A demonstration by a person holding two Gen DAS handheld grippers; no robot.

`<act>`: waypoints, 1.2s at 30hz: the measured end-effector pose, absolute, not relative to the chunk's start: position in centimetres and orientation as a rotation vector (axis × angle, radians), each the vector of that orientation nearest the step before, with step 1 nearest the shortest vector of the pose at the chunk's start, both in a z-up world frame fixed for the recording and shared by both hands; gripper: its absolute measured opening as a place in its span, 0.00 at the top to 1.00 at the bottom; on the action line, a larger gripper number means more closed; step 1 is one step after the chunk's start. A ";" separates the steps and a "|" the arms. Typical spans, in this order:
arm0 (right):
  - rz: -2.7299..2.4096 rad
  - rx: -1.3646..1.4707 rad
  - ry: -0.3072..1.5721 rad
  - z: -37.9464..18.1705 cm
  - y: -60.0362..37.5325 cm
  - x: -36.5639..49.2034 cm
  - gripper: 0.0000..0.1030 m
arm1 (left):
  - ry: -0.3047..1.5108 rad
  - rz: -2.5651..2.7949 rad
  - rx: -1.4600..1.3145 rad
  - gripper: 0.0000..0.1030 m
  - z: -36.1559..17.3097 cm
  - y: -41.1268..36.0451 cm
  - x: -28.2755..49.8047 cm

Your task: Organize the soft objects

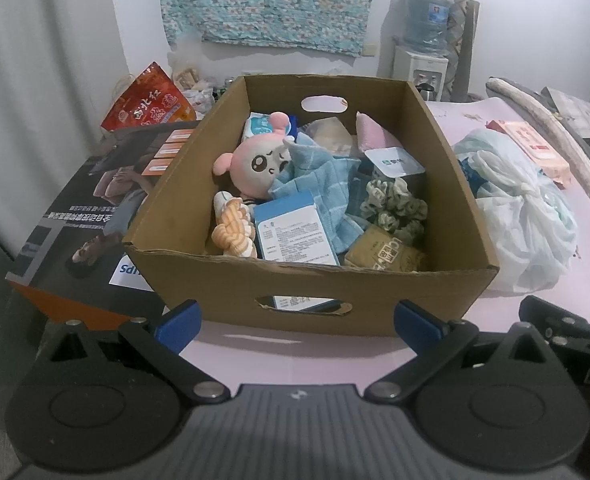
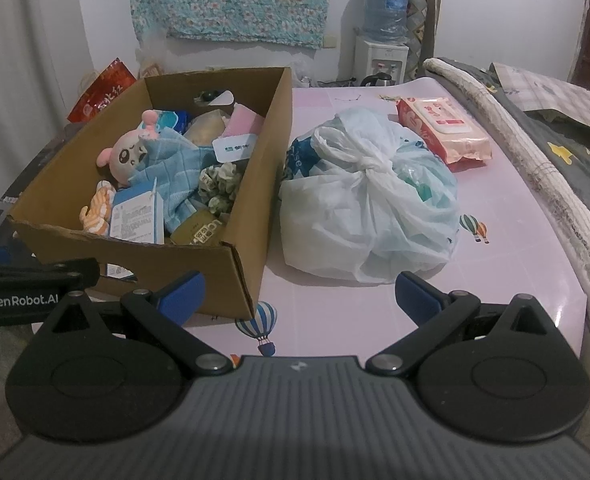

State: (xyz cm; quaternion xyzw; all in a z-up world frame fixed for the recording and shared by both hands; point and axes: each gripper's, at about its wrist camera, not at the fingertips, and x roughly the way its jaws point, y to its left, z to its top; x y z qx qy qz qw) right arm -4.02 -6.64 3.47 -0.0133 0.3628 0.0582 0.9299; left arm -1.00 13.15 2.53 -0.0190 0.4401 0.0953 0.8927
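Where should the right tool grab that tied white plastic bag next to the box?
Grip the white plastic bag at its twisted knot, coming from above. The knot is a narrow bunch on top, likely thin enough for the open right tool; the body looks too wide and slippery.

One cardboard box [image 2: 239, 276], one tied plastic bag [image 2: 369, 216], one wipes pack [image 2: 443, 128].

We see dim, flat indoor light | soft shadow under the cardboard box [image 1: 303, 288] | faint sheen on the pink tabletop [image 2: 535, 280] | fisheye bends our edges, corners go black | slightly soft focus
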 end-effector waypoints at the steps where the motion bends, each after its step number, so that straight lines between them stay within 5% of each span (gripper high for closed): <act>1: 0.120 -0.029 0.744 3.4 -6.6 -4.0 0.01 | 0.912 0.198 -0.040 0.00 2.5 13.1 -1.0; 36: 0.154 -0.075 0.753 3.4 -5.4 -4.2 0.01 | 0.916 0.207 -0.036 0.00 2.4 13.8 -1.1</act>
